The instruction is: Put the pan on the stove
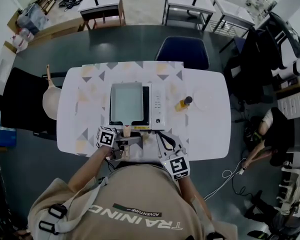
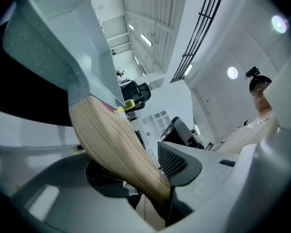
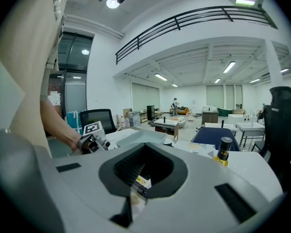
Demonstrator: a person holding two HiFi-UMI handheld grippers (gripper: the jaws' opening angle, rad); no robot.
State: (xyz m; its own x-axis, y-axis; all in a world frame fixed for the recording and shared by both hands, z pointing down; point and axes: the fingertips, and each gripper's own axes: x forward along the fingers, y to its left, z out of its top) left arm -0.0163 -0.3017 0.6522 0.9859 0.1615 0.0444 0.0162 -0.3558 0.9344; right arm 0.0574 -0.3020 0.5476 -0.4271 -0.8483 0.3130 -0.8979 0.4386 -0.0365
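Observation:
A square grey pan [image 1: 126, 103] lies over the white table stove [image 1: 157, 107] at the middle of the table; whether it rests on it I cannot tell. Its wooden handle [image 1: 126, 131] points toward me. My left gripper [image 1: 124, 144] is shut on that handle. The left gripper view shows the pan [image 2: 63, 47] from below, with the handle [image 2: 116, 144] running down between the jaws of the left gripper [image 2: 153, 181]. My right gripper [image 1: 164, 140] hovers by the stove's near right corner, shut and empty. The right gripper [image 3: 136, 188] looks toward the pan [image 3: 140, 138].
A small bottle of yellow liquid [image 1: 183, 103] stands right of the stove, with a clear round dish [image 1: 206, 98] beside it. A blue chair [image 1: 182, 51] is at the table's far side, a black chair [image 1: 22, 104] at its left. The patterned cloth [image 1: 90, 91] covers the table's left half.

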